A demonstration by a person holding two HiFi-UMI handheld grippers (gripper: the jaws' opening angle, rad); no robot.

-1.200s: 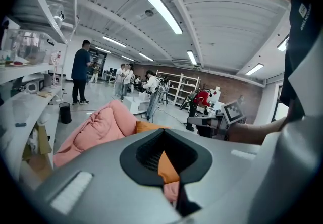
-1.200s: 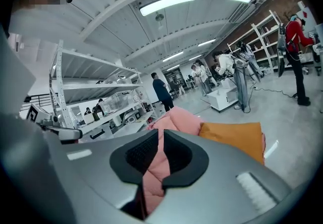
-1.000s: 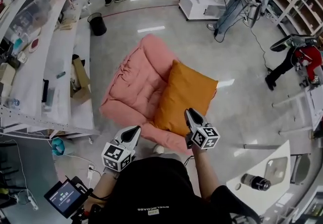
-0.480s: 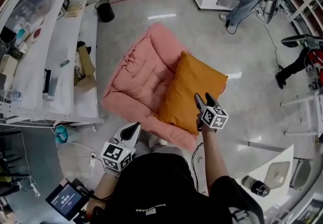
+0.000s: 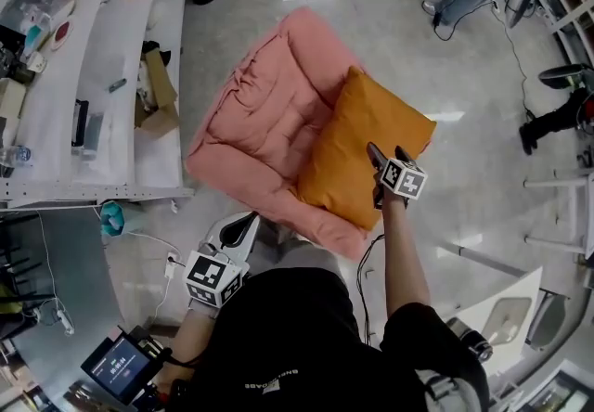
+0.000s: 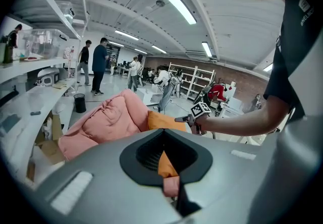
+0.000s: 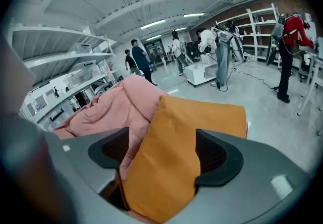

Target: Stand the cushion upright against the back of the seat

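Cushion [image 5: 364, 143]: orange and square, propped aslant on the right side of the seat, leaning against its padding.
Seat [image 5: 260, 113]: pink, plump and quilted, set on a glossy grey floor [image 5: 278, 30] beside a long white table [image 5: 111, 150].
Right gripper [image 5: 385, 153]: at the cushion's near edge, spread wide after just opening. Cushion edge between the jaws, not squeezed.
Left gripper [image 5: 249, 221]: held low near the body, short of the seat and clear of the cushion — closed tight, nothing pinched.
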